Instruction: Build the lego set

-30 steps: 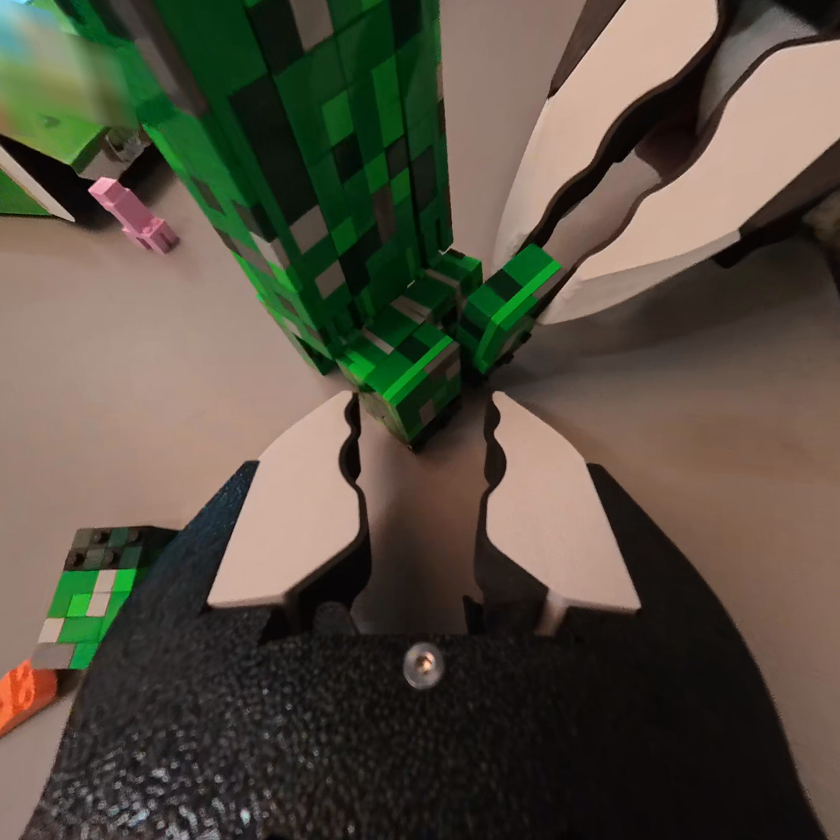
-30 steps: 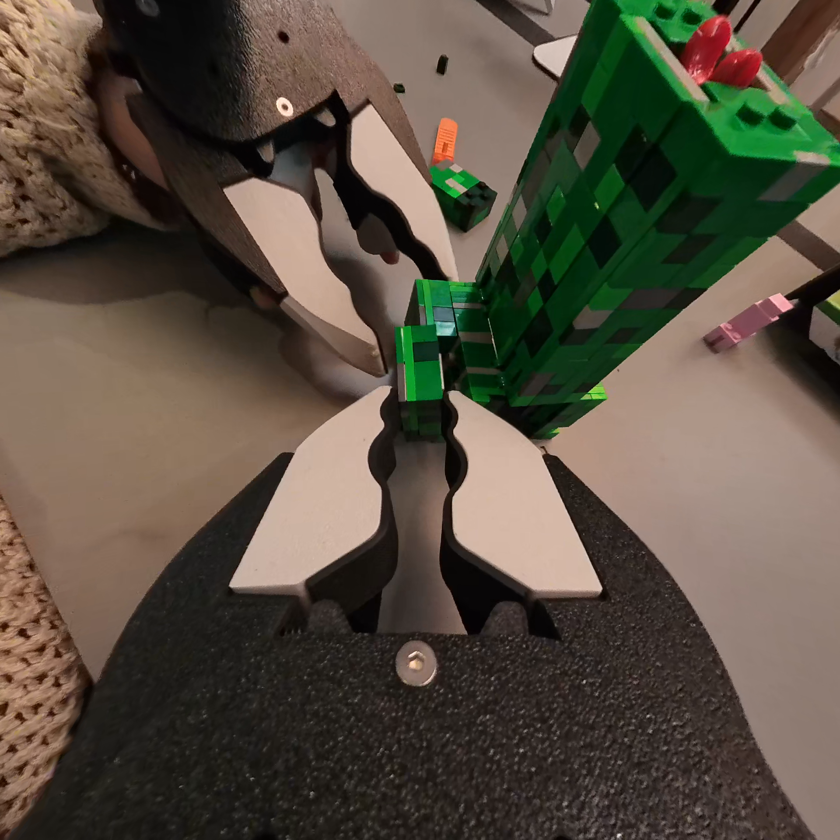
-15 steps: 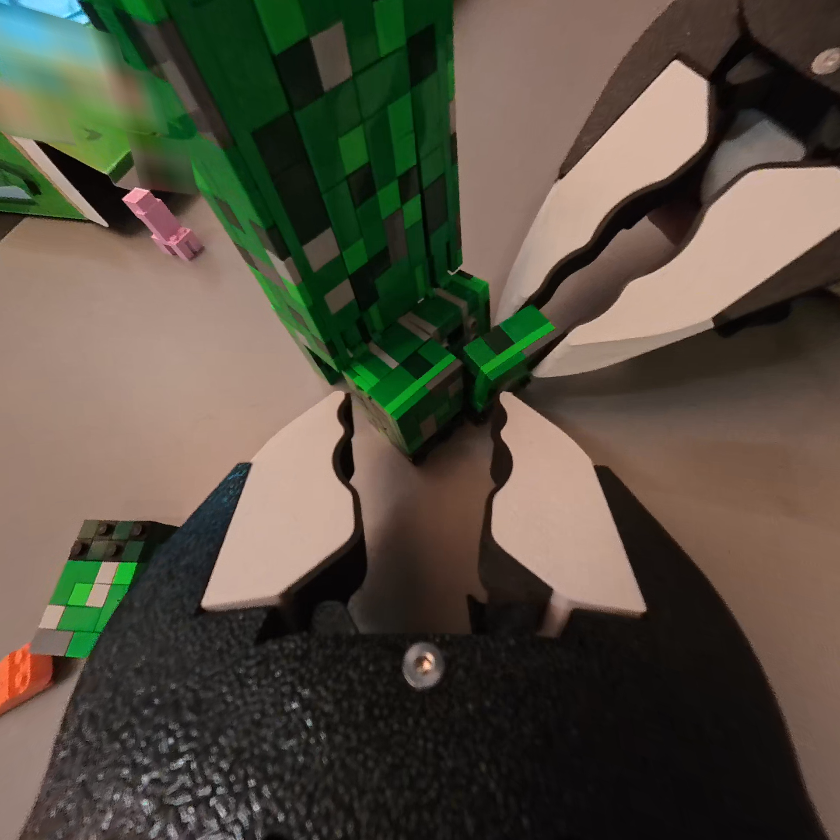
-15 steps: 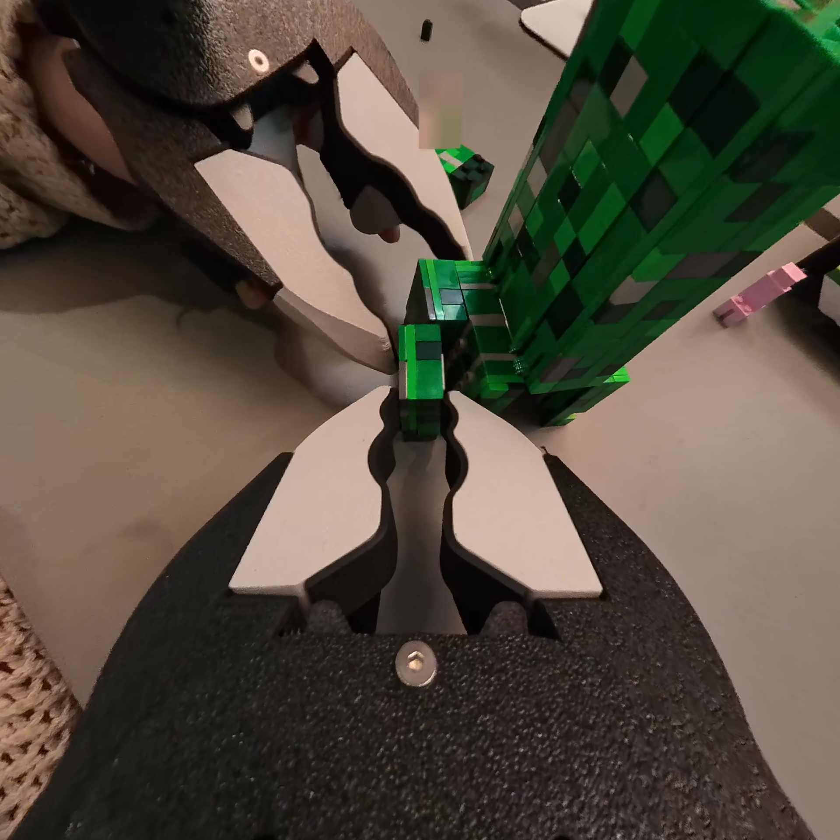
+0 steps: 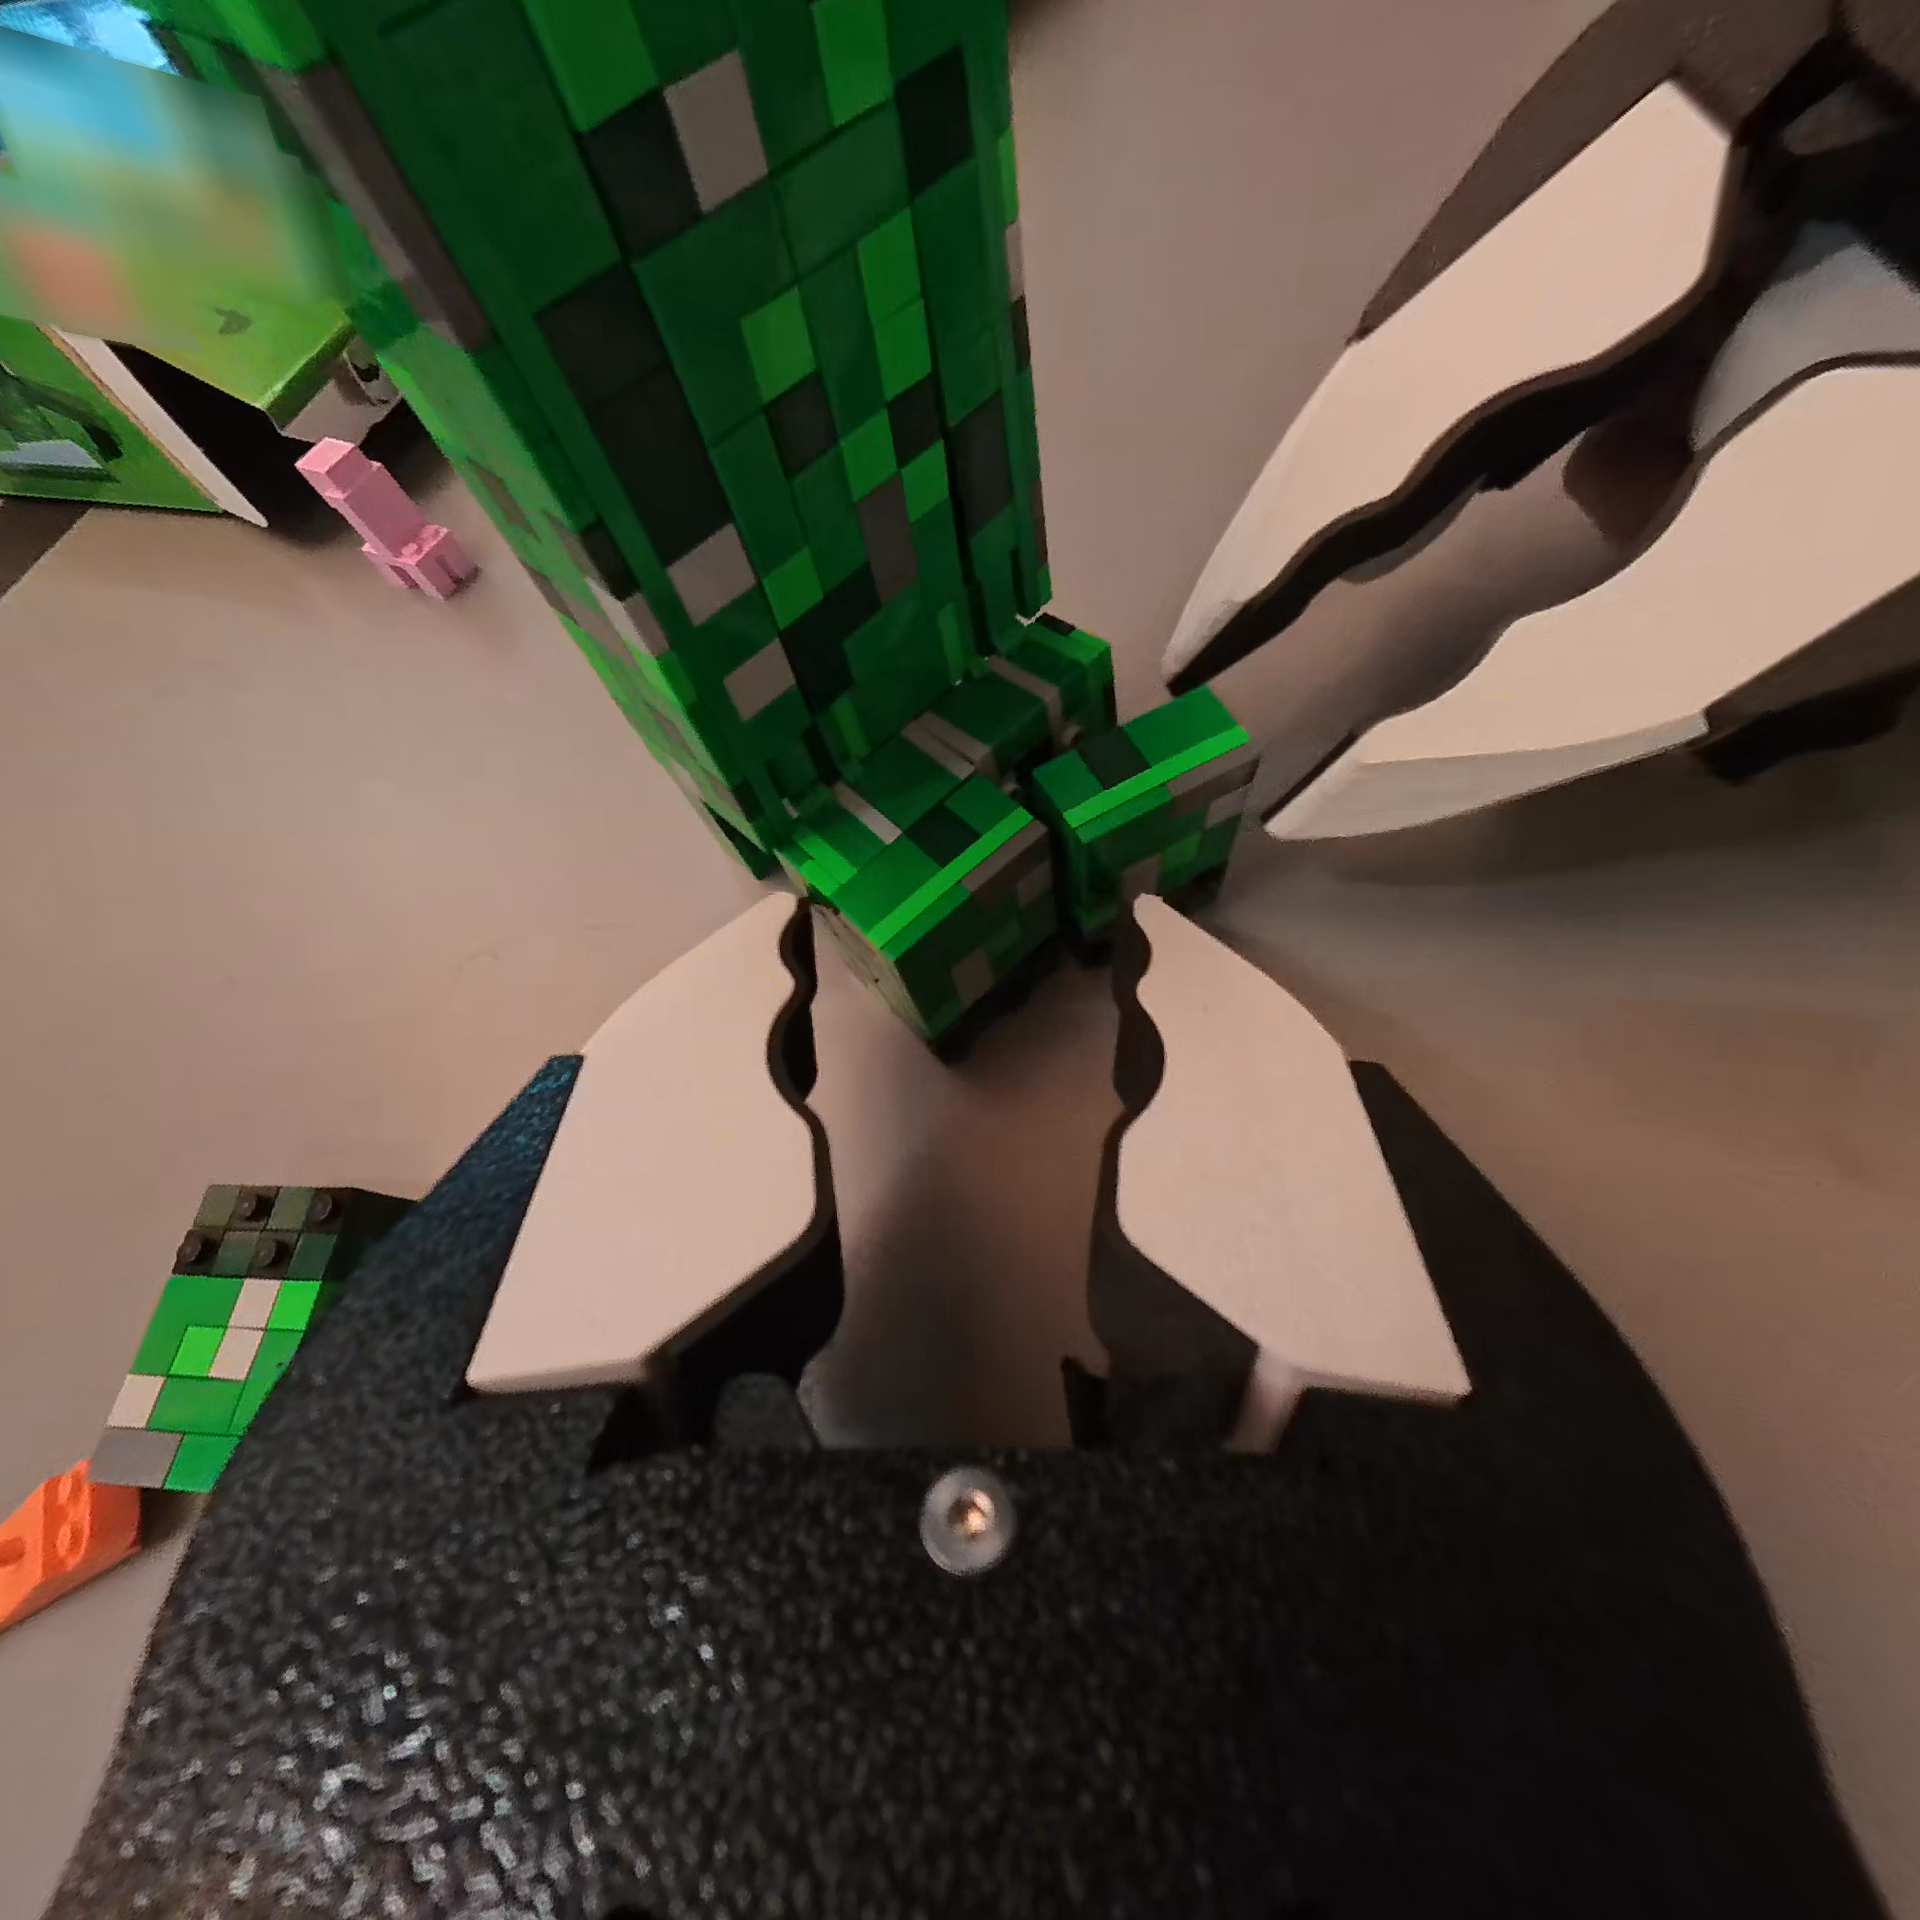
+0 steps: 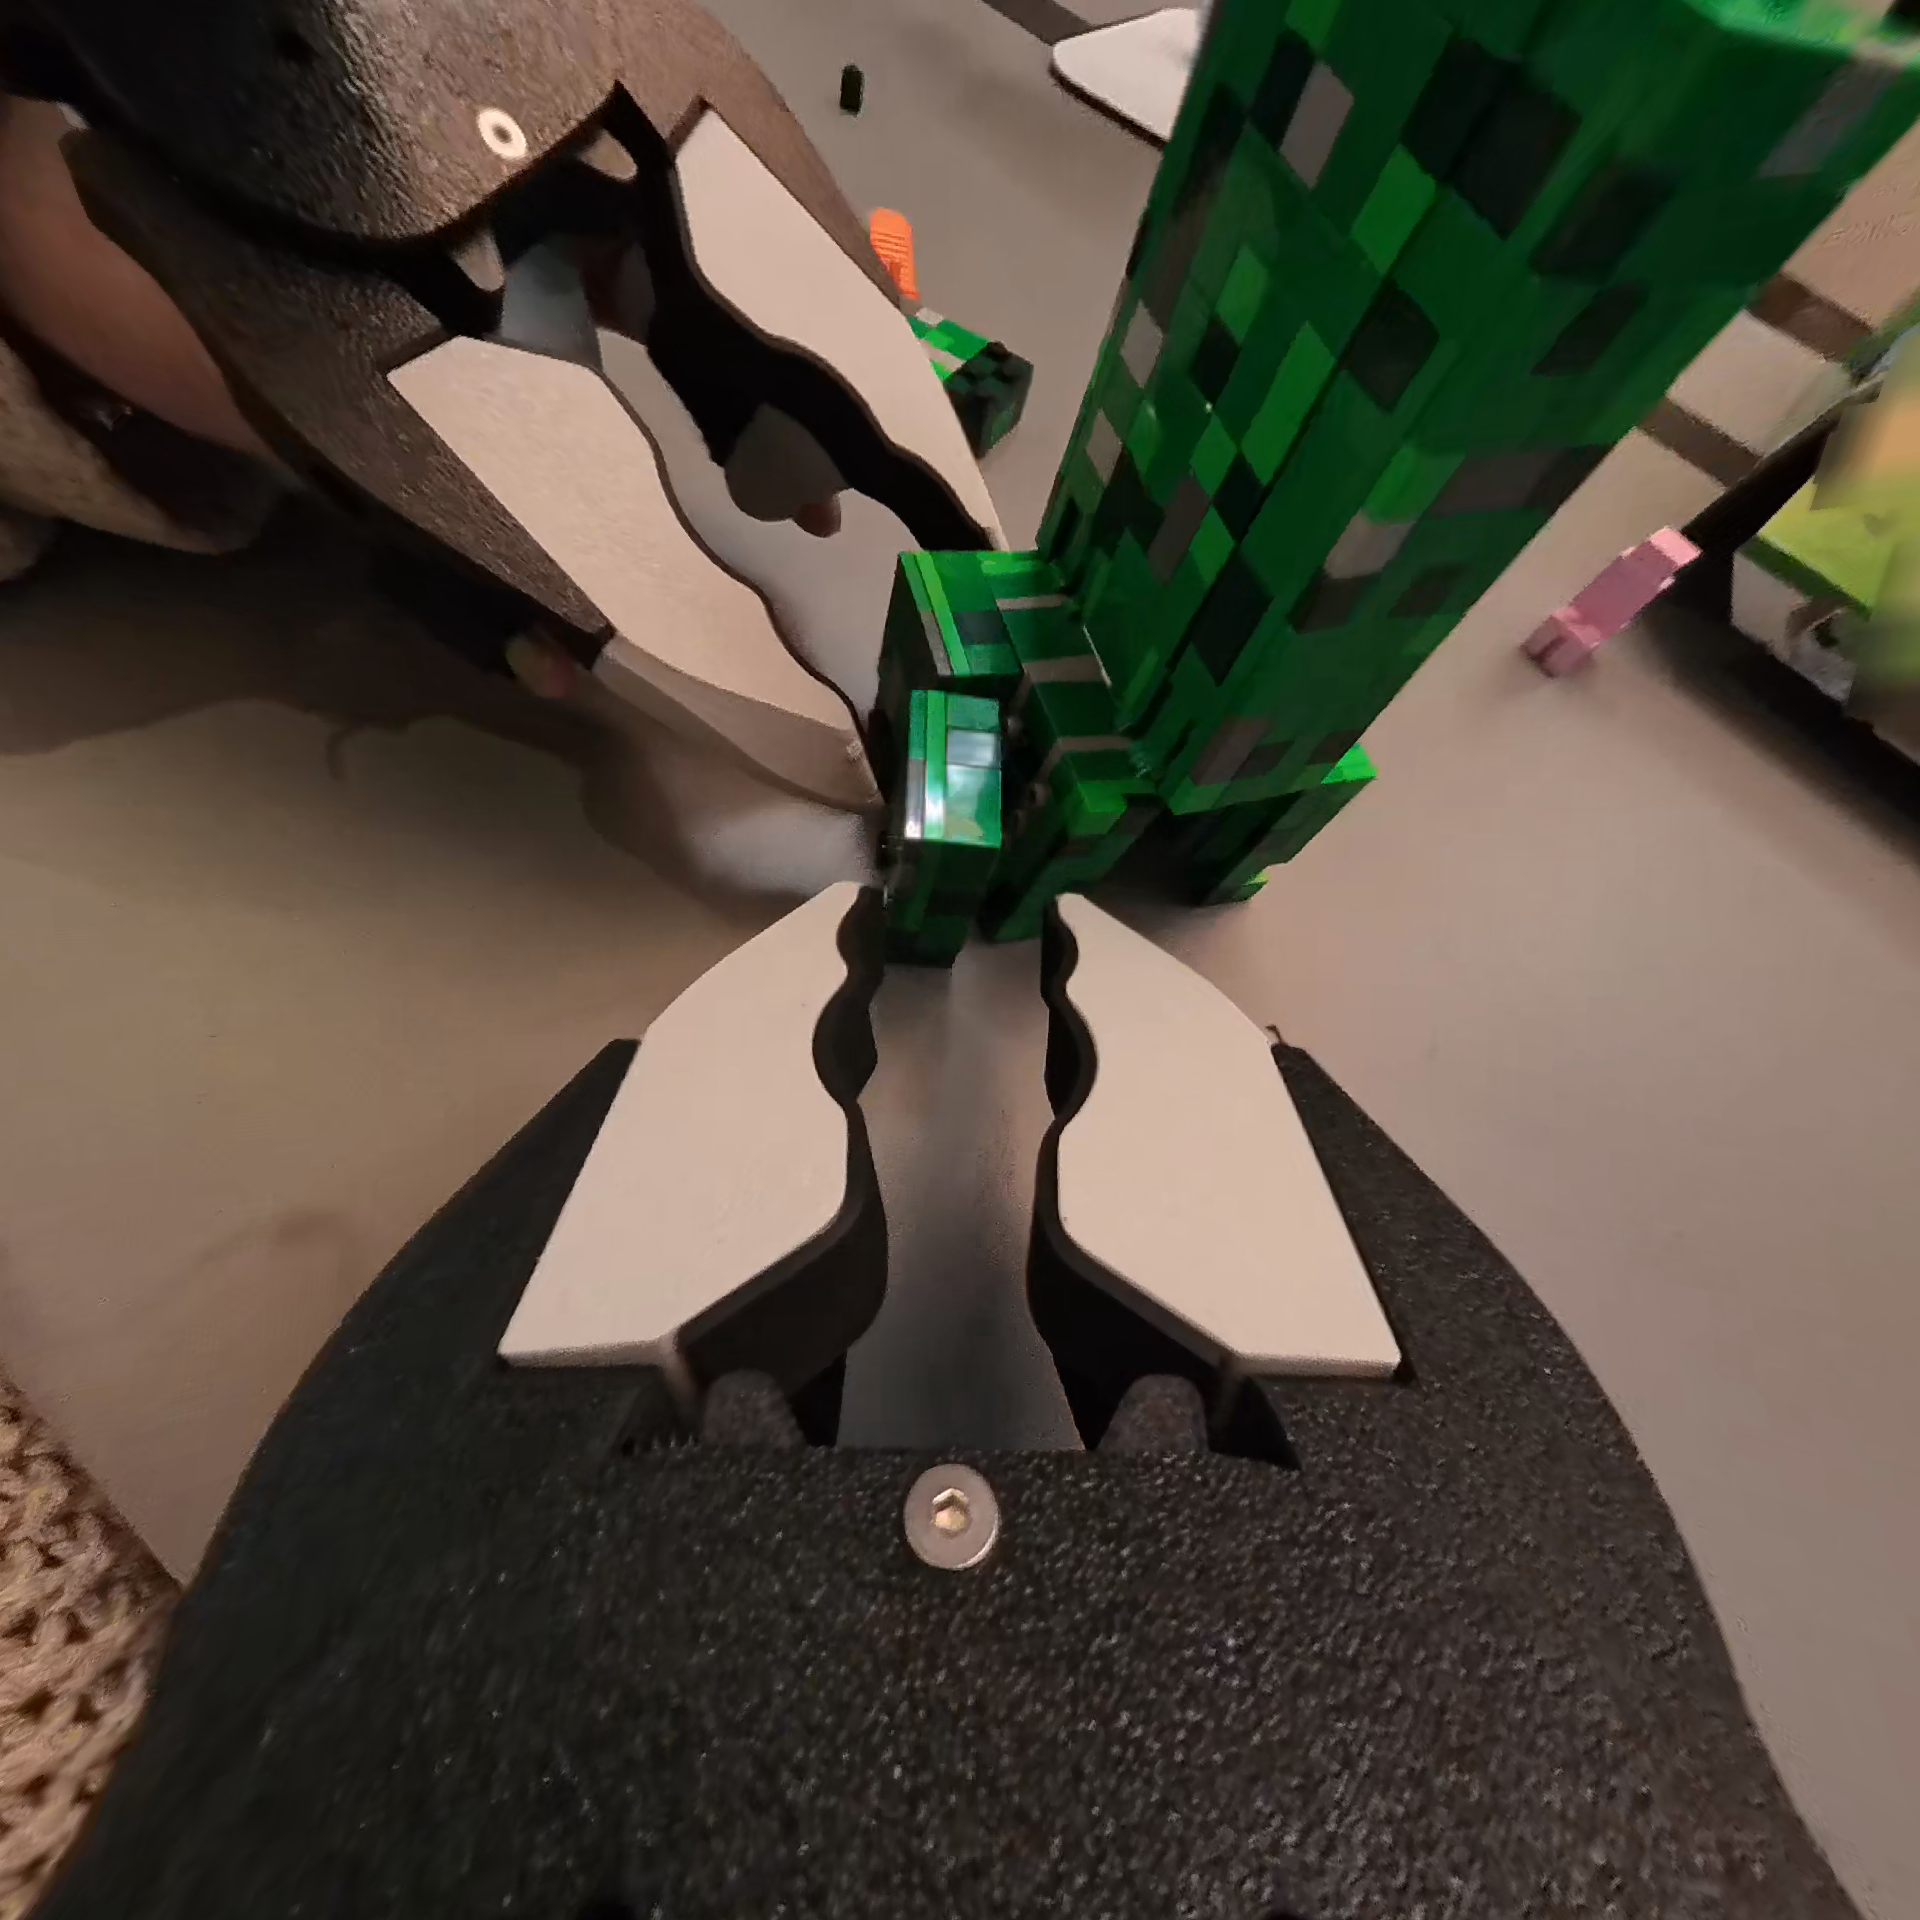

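A tall green pixel-pattern lego figure (image 5: 790, 395) stands on the grey table, also in the right wrist view (image 6: 1299, 436). At its base are two green foot blocks. My left gripper (image 5: 966, 925) is open, with its fingertips on either side of the near foot (image 5: 956, 914) and not pressing on it. My right gripper (image 6: 961, 909) is open. The second foot block (image 6: 951, 800) sits at its tips against the figure's base, touching only the left finger. In the left wrist view this block (image 5: 1143, 790) lies beside the near foot, between the right gripper's tips.
A pink lego animal (image 5: 384, 520) lies left of the figure near a green box (image 5: 104, 436). A small green block assembly (image 5: 218, 1340) and an orange lego tool (image 5: 62, 1538) lie at the lower left. A knit sleeve (image 6: 62, 1662) is at the right view's edge. The pink lego animal (image 5: 384, 520) sits 20 cm or so from the ends of my left fingers. It turns up in the right wrist view (image 6: 1600, 590) as well.
Both grippers moved in closer to the figure's base. The right gripper's jaws have widened, letting go of the foot block, which now sits against the figure beside the other foot.
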A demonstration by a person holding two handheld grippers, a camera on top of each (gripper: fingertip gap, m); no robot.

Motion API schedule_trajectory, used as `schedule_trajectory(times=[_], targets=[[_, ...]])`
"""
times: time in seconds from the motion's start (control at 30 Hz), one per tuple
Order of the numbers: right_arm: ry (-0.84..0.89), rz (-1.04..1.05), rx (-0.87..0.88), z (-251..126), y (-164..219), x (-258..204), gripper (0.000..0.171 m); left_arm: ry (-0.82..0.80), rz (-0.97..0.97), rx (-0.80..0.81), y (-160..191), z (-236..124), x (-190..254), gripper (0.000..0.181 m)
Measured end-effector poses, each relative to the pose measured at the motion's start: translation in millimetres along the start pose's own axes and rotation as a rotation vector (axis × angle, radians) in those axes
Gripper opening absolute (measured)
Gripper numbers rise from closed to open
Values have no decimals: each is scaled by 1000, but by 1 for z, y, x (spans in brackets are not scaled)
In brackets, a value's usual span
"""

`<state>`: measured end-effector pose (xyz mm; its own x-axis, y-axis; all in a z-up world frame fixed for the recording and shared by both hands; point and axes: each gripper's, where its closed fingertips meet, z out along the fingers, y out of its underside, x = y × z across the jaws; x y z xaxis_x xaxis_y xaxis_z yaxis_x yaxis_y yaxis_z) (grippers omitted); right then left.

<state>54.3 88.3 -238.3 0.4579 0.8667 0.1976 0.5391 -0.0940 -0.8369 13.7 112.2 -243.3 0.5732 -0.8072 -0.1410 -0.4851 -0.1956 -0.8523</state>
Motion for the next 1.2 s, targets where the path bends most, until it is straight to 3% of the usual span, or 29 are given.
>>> schedule_trajectory(times=[0.27,1.2], targets=[[57,57,-14,7,1,10,42,24,-32,-11,2,0,1,54],[-21,96,31,17,-7,28,64,4,-33,-10,-1,6,-4,55]])
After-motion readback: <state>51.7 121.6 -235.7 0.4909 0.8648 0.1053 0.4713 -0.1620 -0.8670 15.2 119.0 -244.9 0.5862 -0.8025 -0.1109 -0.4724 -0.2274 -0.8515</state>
